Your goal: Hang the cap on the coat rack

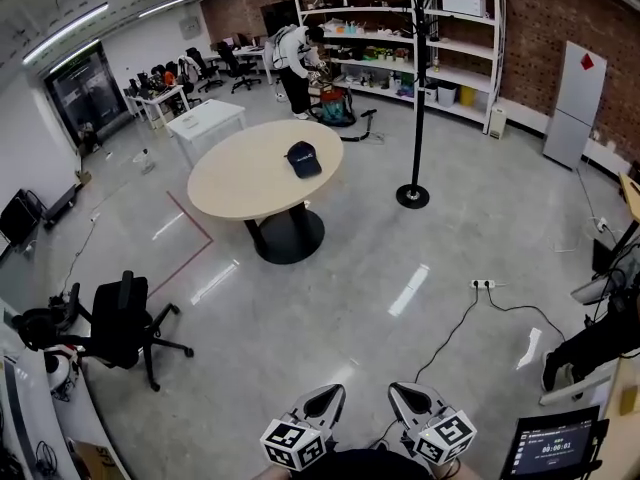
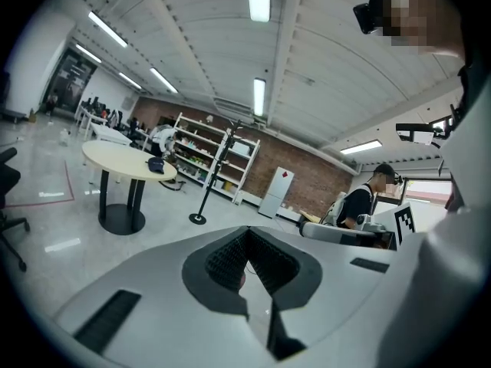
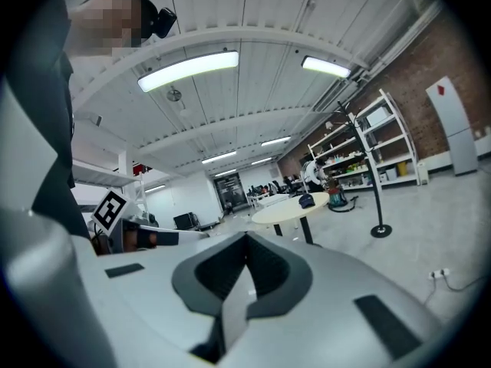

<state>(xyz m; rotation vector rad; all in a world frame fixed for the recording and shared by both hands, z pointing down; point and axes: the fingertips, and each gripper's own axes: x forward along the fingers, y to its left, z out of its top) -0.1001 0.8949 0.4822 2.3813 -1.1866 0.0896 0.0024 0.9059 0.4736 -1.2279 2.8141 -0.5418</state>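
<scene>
Dark cap (image 1: 303, 158) lay on round bench (image 1: 235, 190), by its edge nearest the coat rack (image 1: 417, 88), which stood on floor near bench. L gripper (image 1: 323, 400) & R gripper (image 1: 405, 398) were both closed tight, nothing between jaws, well apart from bench.

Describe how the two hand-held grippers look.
The left hand-held gripper and right hand-held gripper match: smooth pale grey shells, black textured pads in a V-shaped recess, and a white cube with black square markers on each.
</scene>
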